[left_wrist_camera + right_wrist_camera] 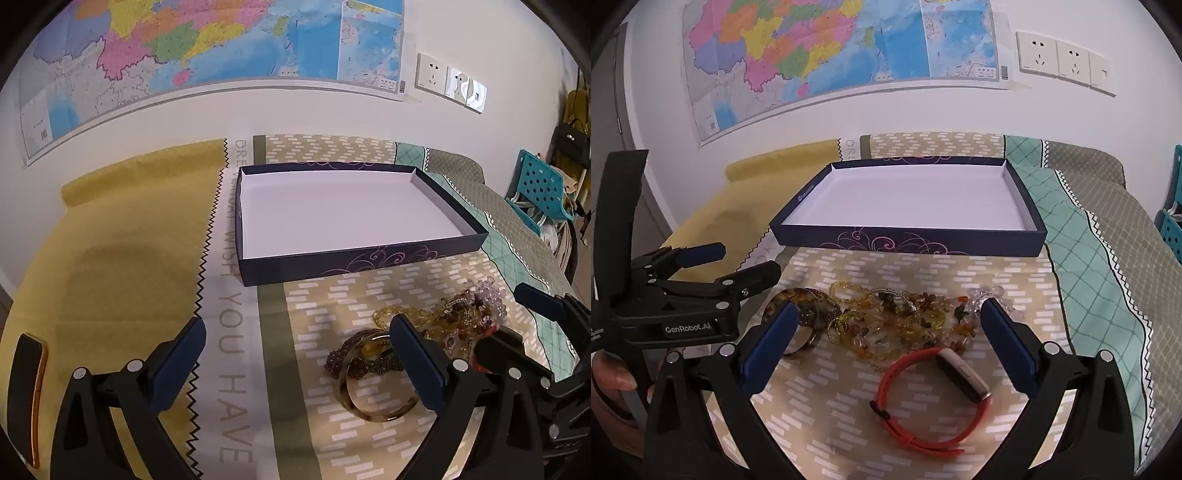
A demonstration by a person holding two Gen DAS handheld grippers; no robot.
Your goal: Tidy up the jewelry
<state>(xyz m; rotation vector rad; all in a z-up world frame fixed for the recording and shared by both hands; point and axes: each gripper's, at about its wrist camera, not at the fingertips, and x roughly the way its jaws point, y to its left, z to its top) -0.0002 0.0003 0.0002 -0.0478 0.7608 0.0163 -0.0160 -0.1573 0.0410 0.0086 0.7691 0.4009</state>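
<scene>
A shallow dark blue box (369,256) with a white inside lies empty on the patterned cloth; it also shows in the right wrist view (912,242). In front of it lies a heap of amber and clear bead jewelry (886,317), a mottled bangle (376,410) and a red wristband with a white module (923,398). My left gripper (295,339) is open, just left of the bangle. My right gripper (890,325) is open, its fingers either side of the heap and wristband. The left gripper also shows in the right wrist view (738,264).
A yellow cloth (129,240) covers the table's left part. A dark phone with an orange edge (27,398) lies at the left. A wall with a map (184,55) and sockets (1063,62) stands behind. A teal chair (539,188) is far right.
</scene>
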